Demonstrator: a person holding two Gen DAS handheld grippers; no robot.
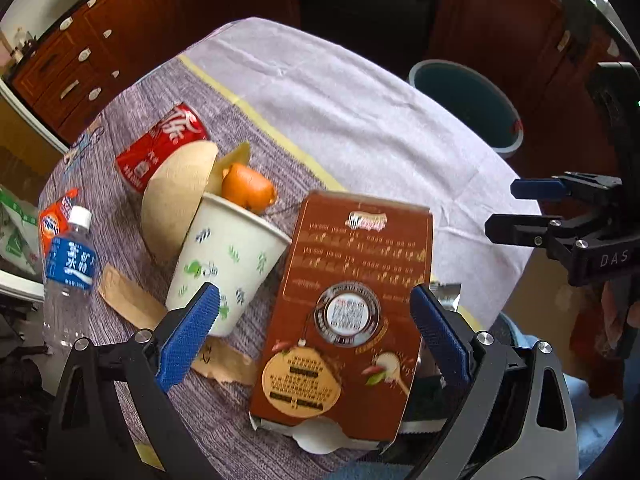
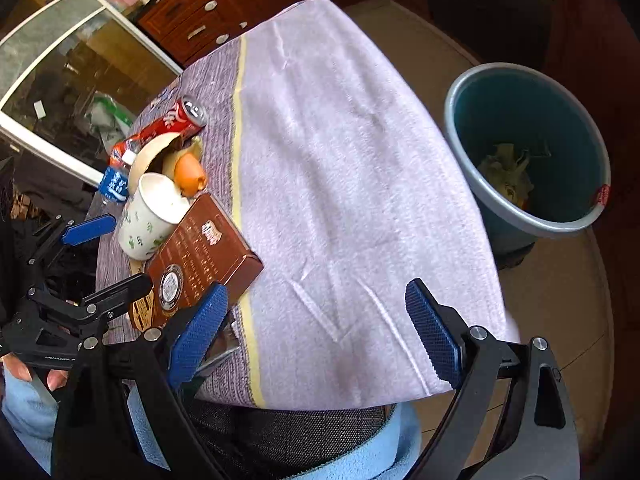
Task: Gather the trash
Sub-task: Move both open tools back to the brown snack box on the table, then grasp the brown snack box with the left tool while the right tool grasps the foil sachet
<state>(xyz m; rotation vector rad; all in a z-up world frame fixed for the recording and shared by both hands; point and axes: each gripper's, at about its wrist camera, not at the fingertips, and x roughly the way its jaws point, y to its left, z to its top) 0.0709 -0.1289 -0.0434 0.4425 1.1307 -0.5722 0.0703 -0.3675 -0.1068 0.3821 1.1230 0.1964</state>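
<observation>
1. A blue-green trash bin (image 2: 528, 152) stands on the floor just past the far right edge of the table (image 2: 340, 160); crumpled paper and scraps (image 2: 508, 176) lie at its bottom.
2. A paper cup (image 1: 228, 260) with green prints stands on the grey striped cloth; the right wrist view shows nothing inside it.
3. Behind the cup lean a tan round lid-like piece (image 1: 180, 196) and an orange peel (image 1: 248, 186), with a red soda can (image 1: 160, 144) lying on its side beyond them.
4. A brown carton (image 1: 348, 312) lies flat beside the cup, its torn near flap open.
5. A water bottle (image 1: 70, 264) lies at the left table edge, partly over an orange wrapper (image 1: 54, 216).
6. The left gripper (image 1: 316, 332) is spread wide above the carton, holding nothing.
7. The right gripper (image 2: 316, 332) is spread wide over bare cloth, empty.
8. The carton's print is too blurred to read; flat brown paper (image 1: 132, 300) is partly hidden under the cup.
</observation>
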